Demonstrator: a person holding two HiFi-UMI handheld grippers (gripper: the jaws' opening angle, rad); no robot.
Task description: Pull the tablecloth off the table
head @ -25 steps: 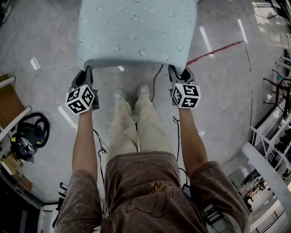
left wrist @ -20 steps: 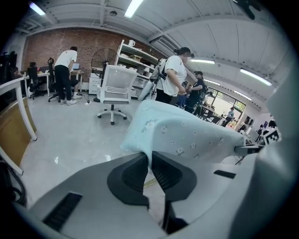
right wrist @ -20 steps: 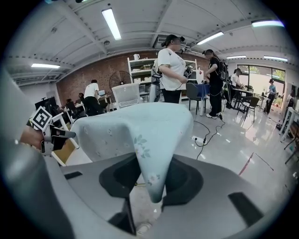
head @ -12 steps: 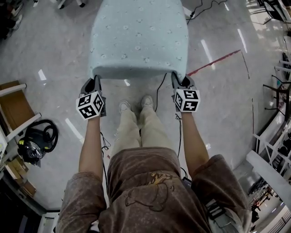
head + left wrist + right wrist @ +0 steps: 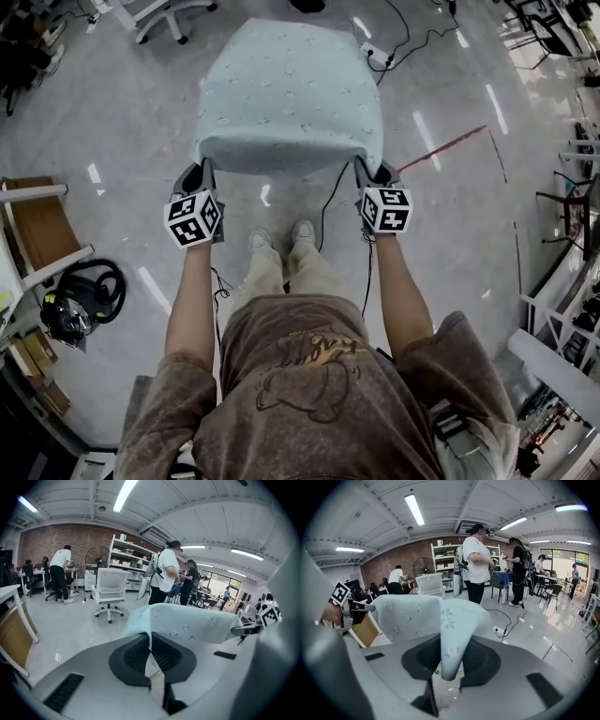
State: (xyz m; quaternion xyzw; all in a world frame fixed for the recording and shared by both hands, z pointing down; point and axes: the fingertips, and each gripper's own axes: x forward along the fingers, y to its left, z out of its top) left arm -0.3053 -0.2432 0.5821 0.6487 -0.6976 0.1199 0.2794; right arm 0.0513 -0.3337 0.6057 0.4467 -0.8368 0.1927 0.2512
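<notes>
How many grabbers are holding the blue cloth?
2. The left gripper pinches the near left corner of the cloth; the right gripper, whose jaws have just been closing tighter on it, pinches the near right corner. No others show.

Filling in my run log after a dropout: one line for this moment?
left tongs: shut on tablecloth corner | right tongs: shut on other corner, jaws just closed further | tablecloth: held spread above floor

Head view looks steeply down; gripper views share the tablecloth [image 5: 289,98].
</notes>
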